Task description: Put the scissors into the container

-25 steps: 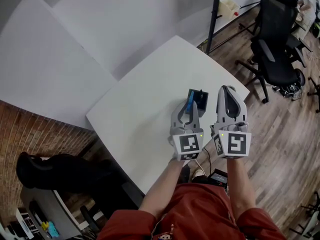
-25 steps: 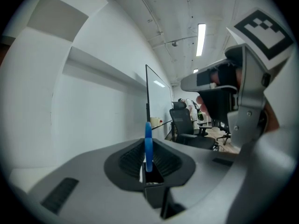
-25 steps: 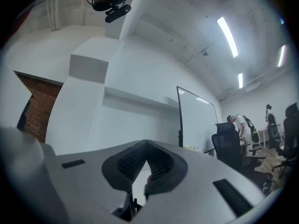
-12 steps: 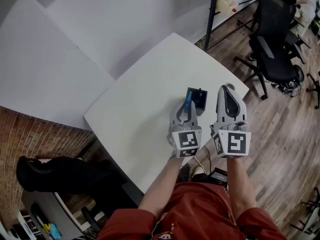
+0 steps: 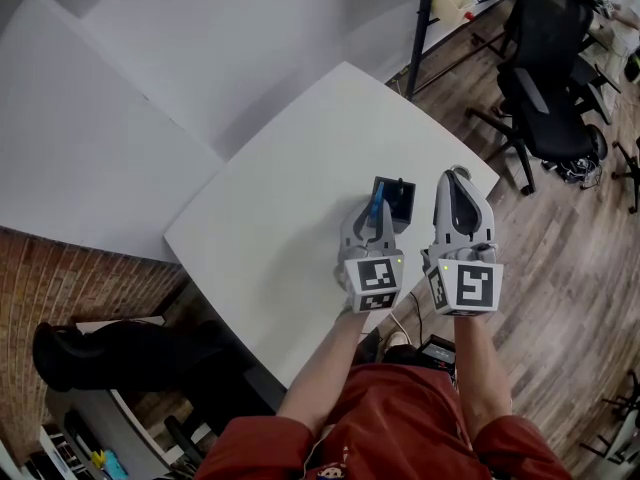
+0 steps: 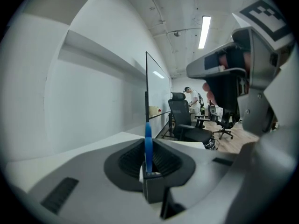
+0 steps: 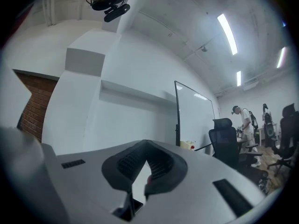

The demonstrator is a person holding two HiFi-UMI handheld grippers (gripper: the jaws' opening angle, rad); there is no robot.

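Currently the left gripper (image 5: 380, 216) is pinching the scissors (image 5: 376, 206) between its jaws. In the left gripper view, the scissors (image 6: 148, 143) are showing edge-on as a thin, bright blue strip standing upright between the dark ribbed pads (image 6: 163, 161). A dark grey block is sitting just below the blue. From the head view only a short slanted streak of blue is peeking out, right at the near left edge of the container (image 5: 403, 193), a small dark square box. I cannot tell whether the tips are inside it. The container is sitting near the right edge of the white table (image 5: 280, 198). The right gripper (image 5: 456, 183) is hanging just right of the container, its jaws parted by a narrow gap and holding nothing
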